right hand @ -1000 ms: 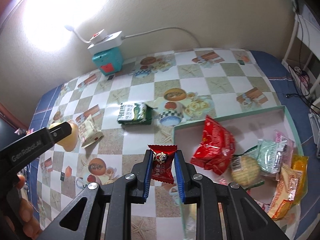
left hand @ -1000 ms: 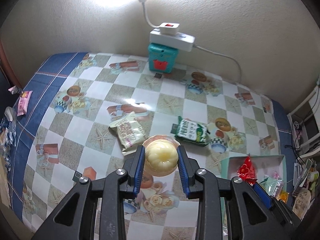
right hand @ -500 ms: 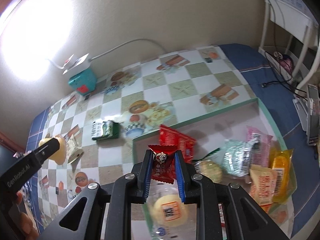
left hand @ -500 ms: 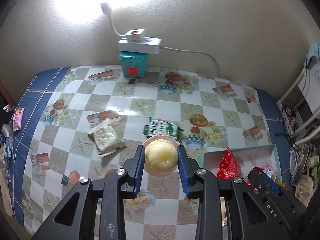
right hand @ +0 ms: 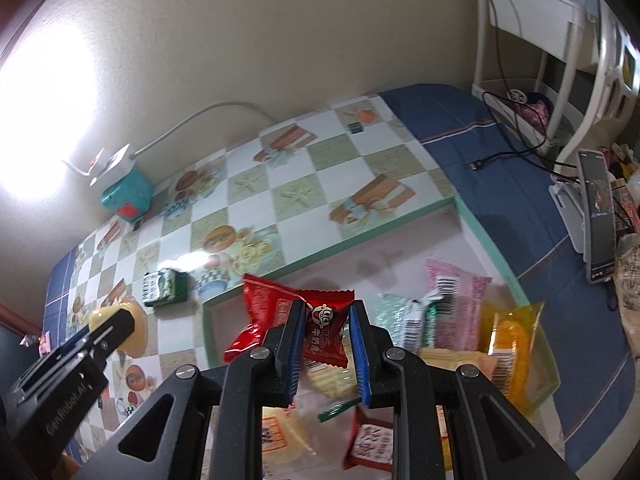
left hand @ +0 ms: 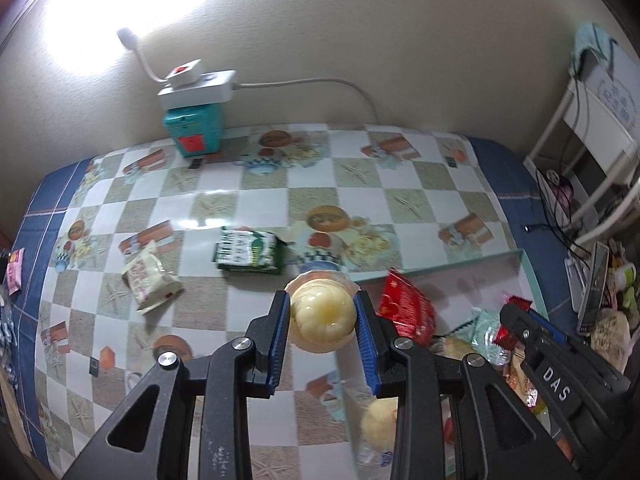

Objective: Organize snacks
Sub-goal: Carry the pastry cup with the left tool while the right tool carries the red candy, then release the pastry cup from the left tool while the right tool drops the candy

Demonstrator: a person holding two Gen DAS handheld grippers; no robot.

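Cream wall fills the top of both views, with a bright glare at the upper left. Below it the counter (left hand: 360, 184) wears a checked cloth printed with starfish and teacups, edged in blue.

In the left wrist view, a teal box (left hand: 193, 130) stands against the wall at upper left with a white power strip (left hand: 196, 90) on top. Near the frame's middle a green snack pack (left hand: 248, 251) lies flat, and a pale cream packet (left hand: 150, 280) lies to its left, apart from it. The left tongs (left hand: 322, 314) pinch a yellow jelly cup (left hand: 322, 312) between their blue pads, lower centre of the frame, above the counter just left of the tray's near-left corner. The green-rimmed tray (left hand: 524, 262) sits at lower right, holding a red packet (left hand: 404, 308) and other wrappers; the right tongs (left hand: 516, 312) reach in above them at the right edge.

In the right wrist view, the right tongs (right hand: 326, 330) are clamped on a small red candy wrapper (right hand: 326, 328) at lower centre, held over the tray (right hand: 332, 246). Beneath lie a larger red packet (right hand: 262, 312), a pink packet (right hand: 454, 304), a silvery green one (right hand: 396, 316) and an orange one (right hand: 510, 340). The left tongs (right hand: 116, 326) with the jelly cup (right hand: 134, 332) show at the lower left, over the counter (right hand: 304, 184). A phone (right hand: 598, 216) stands on a stand at the right edge.
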